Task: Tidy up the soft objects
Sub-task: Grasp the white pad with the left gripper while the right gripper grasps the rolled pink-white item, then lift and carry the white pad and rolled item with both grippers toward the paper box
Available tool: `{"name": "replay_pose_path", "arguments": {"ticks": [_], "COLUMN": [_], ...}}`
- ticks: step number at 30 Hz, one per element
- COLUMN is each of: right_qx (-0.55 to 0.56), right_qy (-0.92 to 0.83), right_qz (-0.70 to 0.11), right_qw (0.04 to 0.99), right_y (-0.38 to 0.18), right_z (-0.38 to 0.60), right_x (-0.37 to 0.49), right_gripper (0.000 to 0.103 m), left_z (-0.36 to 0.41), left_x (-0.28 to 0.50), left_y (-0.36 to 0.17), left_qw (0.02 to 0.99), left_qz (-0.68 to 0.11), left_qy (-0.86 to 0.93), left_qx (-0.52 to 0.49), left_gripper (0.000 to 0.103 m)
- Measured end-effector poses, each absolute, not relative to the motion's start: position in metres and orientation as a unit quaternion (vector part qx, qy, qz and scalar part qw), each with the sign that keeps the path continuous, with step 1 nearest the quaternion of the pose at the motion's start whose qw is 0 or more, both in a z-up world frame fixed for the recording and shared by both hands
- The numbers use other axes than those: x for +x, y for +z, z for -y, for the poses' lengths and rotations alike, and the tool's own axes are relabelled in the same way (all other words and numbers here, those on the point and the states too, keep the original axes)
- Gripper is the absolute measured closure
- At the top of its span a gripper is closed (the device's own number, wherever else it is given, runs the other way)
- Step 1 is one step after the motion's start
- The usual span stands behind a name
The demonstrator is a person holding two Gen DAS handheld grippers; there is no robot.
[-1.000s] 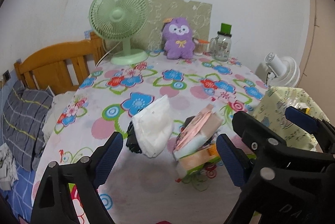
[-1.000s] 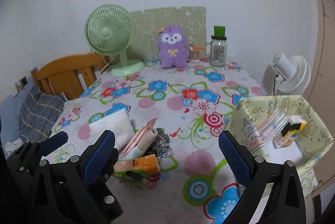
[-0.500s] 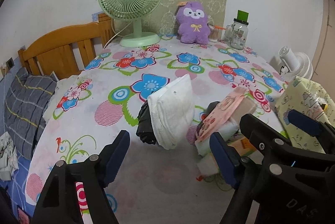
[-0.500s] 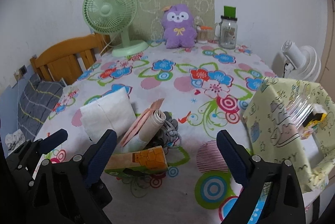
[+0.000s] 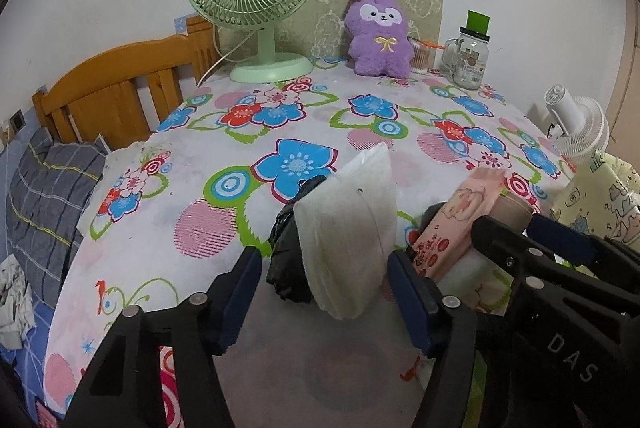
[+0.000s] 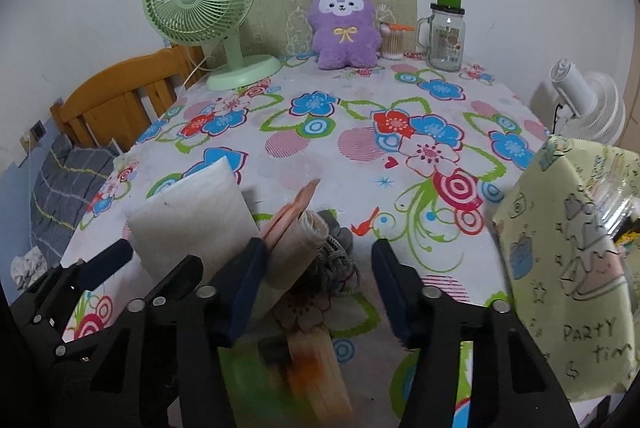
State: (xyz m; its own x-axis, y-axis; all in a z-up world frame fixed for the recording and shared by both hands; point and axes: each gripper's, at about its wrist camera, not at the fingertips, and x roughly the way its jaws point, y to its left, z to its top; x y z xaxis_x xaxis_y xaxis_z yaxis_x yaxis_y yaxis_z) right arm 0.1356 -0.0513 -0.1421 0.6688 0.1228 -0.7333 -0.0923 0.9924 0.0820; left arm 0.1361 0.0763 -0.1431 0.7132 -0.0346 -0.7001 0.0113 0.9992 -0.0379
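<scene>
Both grippers have dropped closer to the table than a second ago. The left gripper [image 5: 324, 292] tilts downward, jaws closing with the white packet [image 5: 348, 240] and a black bag [image 5: 286, 260] between its fingers (no contact yet). The right gripper [image 6: 318, 288] also tilts down, jaws closing around a rolled cloth [image 6: 296, 252] and grey knit bundle [image 6: 336, 260].

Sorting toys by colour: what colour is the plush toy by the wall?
Purple plush toy with a white face; clearest in the right wrist view.

Floral-clothed table [image 5: 248, 211]: green fan [image 5: 256, 7], purple plush [image 5: 378, 35], jar [image 5: 470, 57], packs.
</scene>
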Motion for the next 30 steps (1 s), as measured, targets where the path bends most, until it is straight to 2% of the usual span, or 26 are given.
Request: {"name": "replay_pose_path", "arguments": {"ticks": [2,4,5,7,11,16,24,30], "right_qx": [0.018,0.019,0.022,0.025,0.029,0.03,0.03,0.033], "right_qy": [0.061,0.064,0.067,0.071,0.077,0.077,0.069,0.074], "right_qz": [-0.404,-0.406,-0.406,-0.406,-0.405,-0.399,-0.385,-0.375], "right_qw": [0.912,0.911,0.911,0.911,0.911,0.913,0.92,0.924], "right_y": [-0.144,-0.146,-0.146,-0.146,-0.145,-0.141,-0.13,-0.119], "right_z": [0.049,0.048,0.048,0.047,0.047,0.049,0.056,0.059], "right_x": [0.139,0.142,0.144,0.146,0.147,0.144,0.133,0.122], "right_gripper": [0.056,0.061,0.064,0.075,0.085,0.09,0.091,0.093], "left_z": [-0.075,-0.074,-0.074,-0.073,-0.07,-0.067,-0.06,-0.054], "left_x": [0.138,0.141,0.142,0.144,0.143,0.138,0.127,0.117], "left_y": [-0.144,-0.146,-0.147,-0.147,-0.145,-0.14,-0.128,-0.118], "left_qw": [0.924,0.922,0.921,0.921,0.922,0.924,0.93,0.934], "left_qz": [-0.381,-0.386,-0.387,-0.386,-0.384,-0.378,-0.366,-0.355], "left_qy": [-0.016,-0.026,-0.031,-0.032,-0.036,-0.037,-0.04,-0.039], "left_qx": [-0.017,-0.023,-0.028,-0.032,-0.034,-0.029,-0.024,-0.02], "left_gripper": [0.047,0.061,0.064,0.072,0.08,0.084,0.091,0.091]}}
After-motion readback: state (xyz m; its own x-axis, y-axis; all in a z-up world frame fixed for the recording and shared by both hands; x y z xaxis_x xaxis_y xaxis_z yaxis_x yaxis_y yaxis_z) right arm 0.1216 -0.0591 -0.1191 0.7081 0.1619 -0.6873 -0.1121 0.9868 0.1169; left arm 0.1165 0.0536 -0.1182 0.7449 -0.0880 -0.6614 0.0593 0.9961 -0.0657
